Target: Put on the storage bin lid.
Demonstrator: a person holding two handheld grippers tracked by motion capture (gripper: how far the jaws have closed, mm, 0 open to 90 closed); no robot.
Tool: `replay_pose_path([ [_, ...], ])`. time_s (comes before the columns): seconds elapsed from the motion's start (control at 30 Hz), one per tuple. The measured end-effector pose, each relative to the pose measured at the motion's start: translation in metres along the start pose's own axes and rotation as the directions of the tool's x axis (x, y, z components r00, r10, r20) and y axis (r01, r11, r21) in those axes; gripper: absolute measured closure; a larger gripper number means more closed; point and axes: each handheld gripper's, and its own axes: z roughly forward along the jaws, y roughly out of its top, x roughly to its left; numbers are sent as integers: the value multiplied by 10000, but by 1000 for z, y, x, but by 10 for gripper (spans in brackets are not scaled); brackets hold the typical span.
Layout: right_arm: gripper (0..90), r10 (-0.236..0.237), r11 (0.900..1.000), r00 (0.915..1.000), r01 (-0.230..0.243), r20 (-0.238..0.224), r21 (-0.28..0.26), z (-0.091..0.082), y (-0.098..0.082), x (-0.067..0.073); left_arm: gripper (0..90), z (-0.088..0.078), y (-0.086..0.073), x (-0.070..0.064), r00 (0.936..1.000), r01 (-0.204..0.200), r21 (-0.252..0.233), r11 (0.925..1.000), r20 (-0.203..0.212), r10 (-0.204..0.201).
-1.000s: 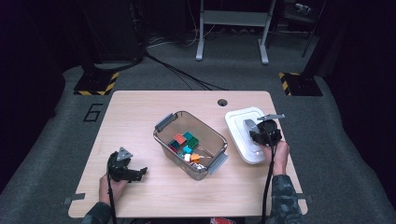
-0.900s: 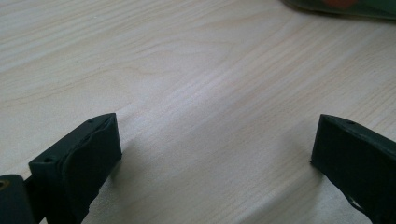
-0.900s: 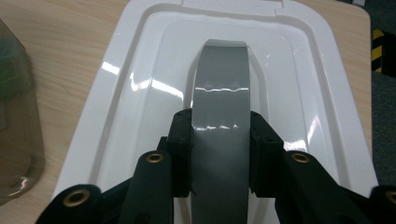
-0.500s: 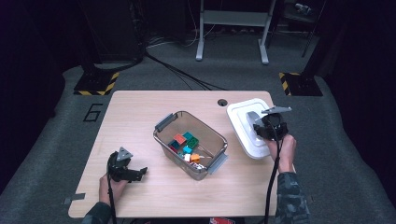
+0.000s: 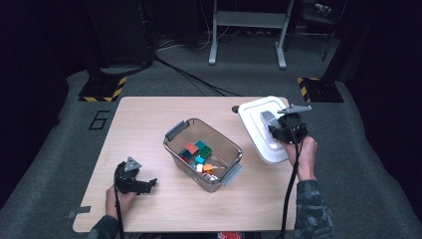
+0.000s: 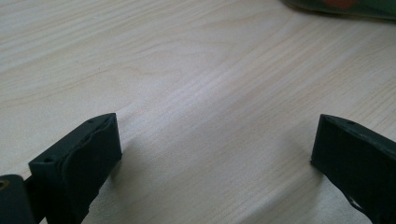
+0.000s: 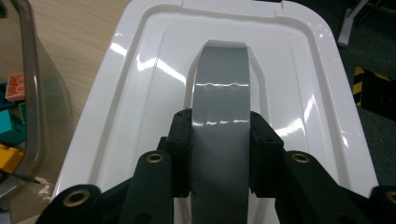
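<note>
The clear plastic bin (image 5: 203, 155) sits near the middle of the pale wooden surface (image 5: 149, 124) and serves as the landmark. It has grey latches at two opposite ends and holds toy building bricks (image 5: 197, 154) in orange, teal, green and red, lying loose on its floor.

To the right of the bin, the right gripper (image 5: 279, 130) is clamped on the grey handle (image 7: 220, 107) of the white lid (image 5: 261, 128). In the right gripper view the two black pads press flat against either side of the grey strap, with the white lid spreading out beyond it and the bin's clear wall (image 7: 32, 93) at the left edge, bricks visible through it. In the high view the lid looks tilted, its far corner reaching past the surface's right rear edge, its near edge just beside the bin's right side without touching it.

To the left of the bin and nearer the person, the left gripper (image 5: 144, 184) rests low over the surface, well apart from the bin. Its jaws stand wide apart with nothing between them; the left gripper view shows bare wood grain between the two black fingers (image 6: 88, 149).

On the floor left of the surface, a white "6" (image 5: 101, 120) is painted on the grey carpet. No brand or label can be read on the bin or lid.
</note>
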Motion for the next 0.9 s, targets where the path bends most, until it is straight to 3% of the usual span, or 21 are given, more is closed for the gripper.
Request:
replay_pose_path([
  [0.5,671,-611,9981,9957,611,-703,-20,-4,24,43,15,0,0,0,10000,-6,-19,10000,16,6],
  [0.7,671,-1091,9940,9881,1093,-1085,-43,0,34,69,14,0,0,0,10000,2,-22,10000,20,-2],
  [0.9,671,-1492,9886,9787,1503,-1410,-31,4,38,87,14,0,0,0,10000,9,-29,10000,12,-9],
])
